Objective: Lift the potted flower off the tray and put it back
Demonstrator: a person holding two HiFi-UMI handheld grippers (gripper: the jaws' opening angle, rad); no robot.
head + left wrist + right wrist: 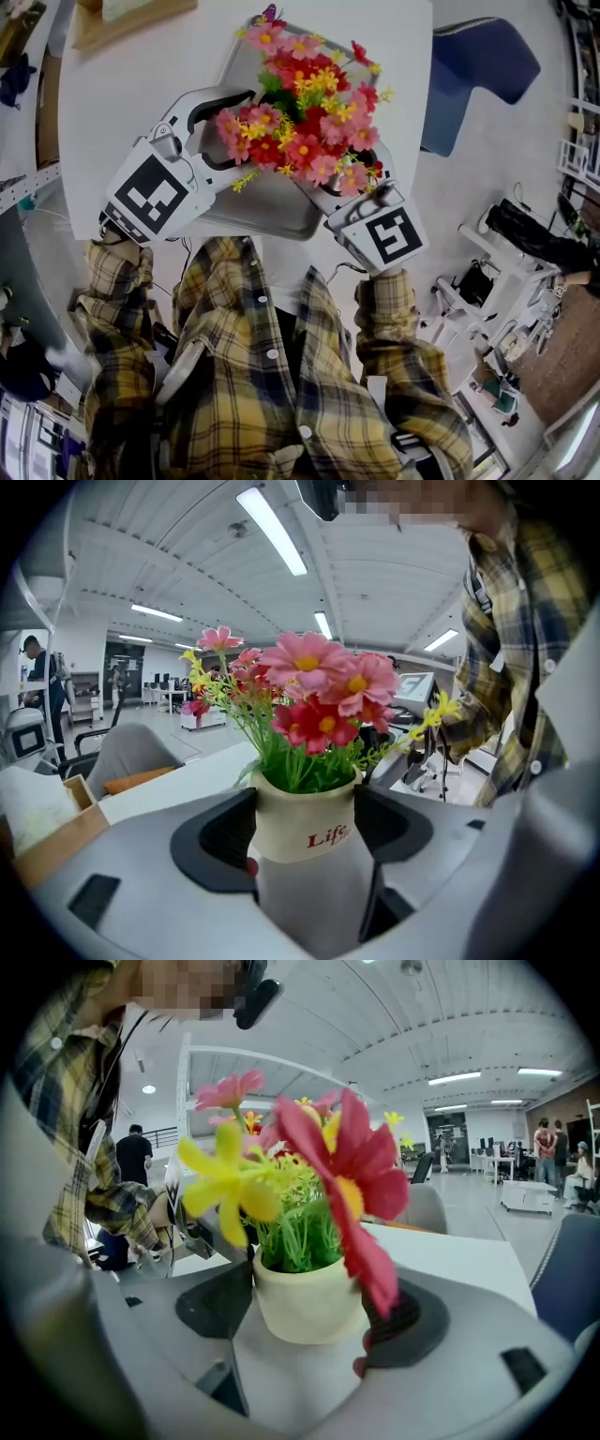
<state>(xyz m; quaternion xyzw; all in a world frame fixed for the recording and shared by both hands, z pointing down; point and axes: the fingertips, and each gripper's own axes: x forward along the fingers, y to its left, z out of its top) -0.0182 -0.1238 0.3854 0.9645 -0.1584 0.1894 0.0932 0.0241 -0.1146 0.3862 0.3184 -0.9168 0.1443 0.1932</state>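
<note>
Clamping the cream pot (305, 822) on two sides, the left gripper (305, 836) has its jaws parted only as wide as the pot, and both dark pads (220, 841) press against its wall beside the red word "Life". The right gripper (309, 1312) grips the same pot from the opposite side. One of its pads touches the pot's wall, and the other is partly behind a red petal. In the head view, two plaid sleeves (117, 291) reach forward from the body. The left gripper (230, 131) comes in from the lower left and the right gripper (347, 192) from the lower right, and their marker cubes face upward. They meet beneath the flowers (305, 103), a pink, red and yellow spray that hides the pot from above. The potted flower is over the grey tray (253, 211), though no view shows whether its base touches the tray. The tray lies on a white table (122, 94). A wooden box (122, 23) sits at the table's far edge, and a blue chair (478, 61) stands beyond the table to the right.
</note>
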